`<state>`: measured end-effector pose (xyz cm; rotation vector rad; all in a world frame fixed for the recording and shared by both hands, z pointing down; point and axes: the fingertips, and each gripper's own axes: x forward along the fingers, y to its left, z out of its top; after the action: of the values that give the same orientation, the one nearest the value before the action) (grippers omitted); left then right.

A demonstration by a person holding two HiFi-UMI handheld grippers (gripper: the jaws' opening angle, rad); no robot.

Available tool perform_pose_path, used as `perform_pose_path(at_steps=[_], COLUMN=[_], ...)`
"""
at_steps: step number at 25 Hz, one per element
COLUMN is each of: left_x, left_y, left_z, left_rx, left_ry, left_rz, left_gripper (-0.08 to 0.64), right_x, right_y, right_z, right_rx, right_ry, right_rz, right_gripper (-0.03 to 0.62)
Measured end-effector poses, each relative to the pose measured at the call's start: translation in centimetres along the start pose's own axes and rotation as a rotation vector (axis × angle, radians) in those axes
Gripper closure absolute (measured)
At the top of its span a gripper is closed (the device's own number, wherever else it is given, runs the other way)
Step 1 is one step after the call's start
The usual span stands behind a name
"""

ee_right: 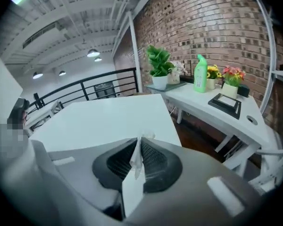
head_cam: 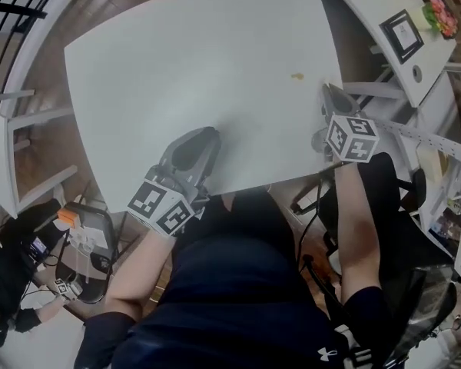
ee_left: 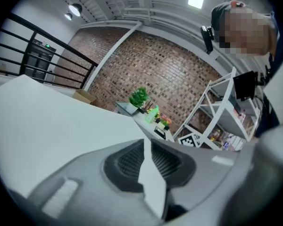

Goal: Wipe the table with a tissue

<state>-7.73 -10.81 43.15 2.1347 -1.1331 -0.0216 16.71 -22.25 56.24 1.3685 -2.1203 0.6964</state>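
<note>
The white table [head_cam: 184, 60] fills the middle of the head view, with a small yellowish spot [head_cam: 296, 75] near its right edge. My right gripper [head_cam: 329, 92] hovers at that right edge, just below the spot, and is shut on a thin white tissue [ee_right: 137, 158] whose crumpled tip pokes out past the jaws. In the right gripper view my right gripper [ee_right: 139, 141] points along the tabletop [ee_right: 99, 121]. My left gripper [head_cam: 203, 135] rests at the table's near edge. Seen in its own view, my left gripper [ee_left: 146, 143] has its jaws together with nothing between them.
A white side desk [head_cam: 384, 48] stands to the right with a framed card [head_cam: 402, 34], a green bottle [ee_right: 200, 80], a potted plant [ee_right: 158, 67] and flowers [ee_right: 233, 74]. A white shelf rack [ee_left: 226, 112] and black railing [ee_left: 42, 55] are nearby. The person's body is at the near edge.
</note>
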Motion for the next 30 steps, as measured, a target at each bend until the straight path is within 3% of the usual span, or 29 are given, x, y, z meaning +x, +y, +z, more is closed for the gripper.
perform_pose_path(at_steps=[6, 12, 21, 30], left_x=[-0.3, 0.1, 1.0, 2.4], left_y=[1.6, 2.2, 2.4, 1.7], left_z=[-0.6, -0.4, -0.9, -0.8], left_rx=[-0.036, -0.052, -0.078, -0.073], left_ry=[0.007, 0.002, 0.019, 0.034], left_rz=[0.027, 0.030, 0.027, 0.026], left_gripper=[0.514, 0.514, 0.514, 0.515], right_x=[4.4, 7.3, 8.0, 7.5], right_y=[6.1, 10.5, 10.1, 7.4], right_z=[-0.1, -1.0, -2.3, -2.4], right_rx=[-0.092, -0.188, -0.307, -0.274], right_ry=[0.068, 0.135, 0.217, 0.228], right_rz=[0.115, 0.177, 0.132, 0.109], right_gripper=[0.565, 0.565, 0.565, 0.566])
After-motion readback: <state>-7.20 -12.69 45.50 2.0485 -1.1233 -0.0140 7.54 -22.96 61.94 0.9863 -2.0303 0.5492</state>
